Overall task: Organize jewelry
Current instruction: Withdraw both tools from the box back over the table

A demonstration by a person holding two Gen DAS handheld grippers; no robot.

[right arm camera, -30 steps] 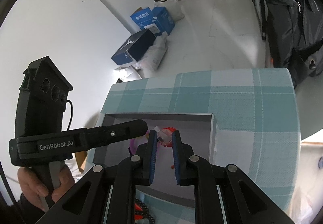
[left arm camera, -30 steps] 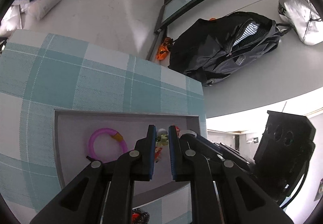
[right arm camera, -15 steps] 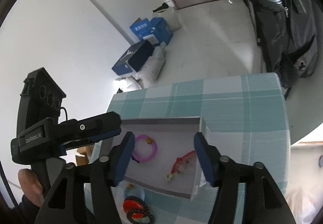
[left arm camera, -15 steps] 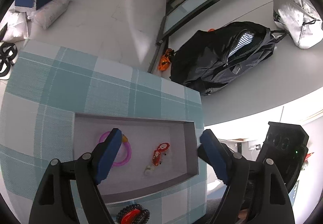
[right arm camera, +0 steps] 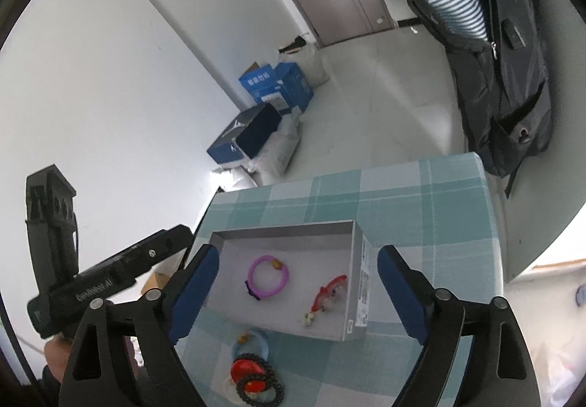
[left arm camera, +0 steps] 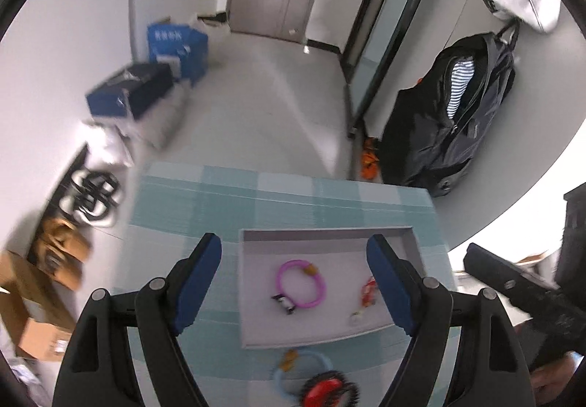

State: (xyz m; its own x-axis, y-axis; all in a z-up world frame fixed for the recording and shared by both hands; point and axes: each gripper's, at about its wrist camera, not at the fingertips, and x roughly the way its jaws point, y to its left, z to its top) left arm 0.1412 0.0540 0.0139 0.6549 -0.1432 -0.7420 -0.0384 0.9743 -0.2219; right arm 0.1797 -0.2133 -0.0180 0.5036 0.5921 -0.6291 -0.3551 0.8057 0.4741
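Note:
A grey open box (left arm camera: 252, 297) (right arm camera: 353, 300) sits on a teal checked tablecloth. Inside lie a pink ring bracelet (left arm camera: 301, 283) (right arm camera: 268, 277) and a red beaded piece (left arm camera: 367, 293) (right arm camera: 328, 291). In front of the box on the cloth lie a light blue ring (left arm camera: 293, 368) (right arm camera: 252, 343) and a red and black spiky bracelet (left arm camera: 326, 388) (right arm camera: 254, 379). My left gripper (left arm camera: 298, 280) is open and empty, raised above the box. My right gripper (right arm camera: 298, 288) is open and empty, also above the box. The left gripper body (right arm camera: 91, 282) shows in the right wrist view.
The tablecloth (left arm camera: 205, 198) (right arm camera: 432, 209) covers a small table with edges close around the box. On the floor beyond are blue boxes (left arm camera: 175, 44) (right arm camera: 274, 84), a dark backpack (left arm camera: 450, 117) (right arm camera: 501, 51) and cardboard boxes (left arm camera: 33, 304).
Both grippers opened, letting the red piece drop into the box, and pulled up and back from it. The left view swung to show the room.

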